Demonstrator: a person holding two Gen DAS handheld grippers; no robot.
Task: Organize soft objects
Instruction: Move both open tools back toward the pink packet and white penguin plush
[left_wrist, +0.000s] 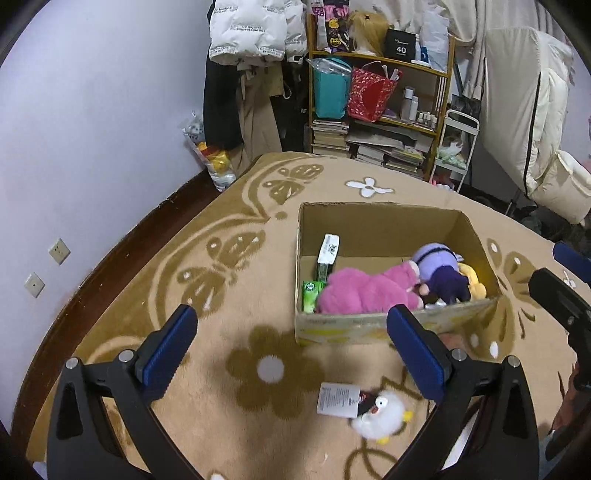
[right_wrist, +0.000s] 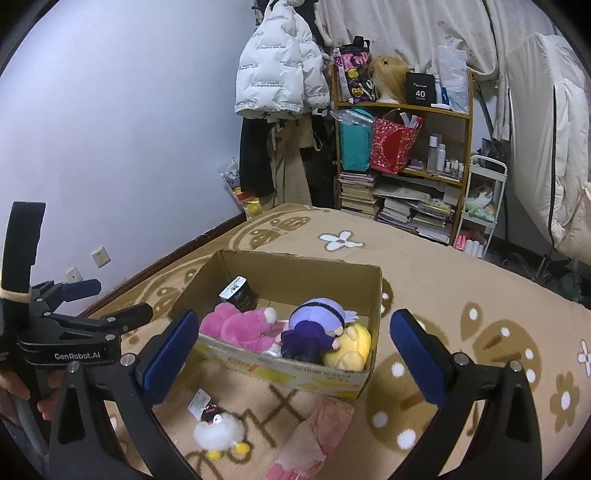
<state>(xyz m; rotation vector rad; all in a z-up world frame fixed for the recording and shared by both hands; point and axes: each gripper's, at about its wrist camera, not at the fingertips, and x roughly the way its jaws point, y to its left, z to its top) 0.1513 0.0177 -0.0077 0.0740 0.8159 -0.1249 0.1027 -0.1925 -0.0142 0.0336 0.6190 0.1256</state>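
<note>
We see a matt brown cardboard box (right_wrist: 295, 373) on a fuzzy, deep-pile carpet (right_wrist: 461, 280). Inside it lie a shaggy pink plush (left_wrist: 354, 291) and a smoother purple cloth doll (right_wrist: 317, 328). At lower centre a fluffy white toy (right_wrist: 218, 432) carries a paper tag (left_wrist: 338, 398). Gripper pads (left_wrist: 170, 350) look ribbed blue rubber on matt black plastic.

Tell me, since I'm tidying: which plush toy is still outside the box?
The white plush bird with yellow feet, lying on the carpet; the others lie inside the cardboard box.
</note>
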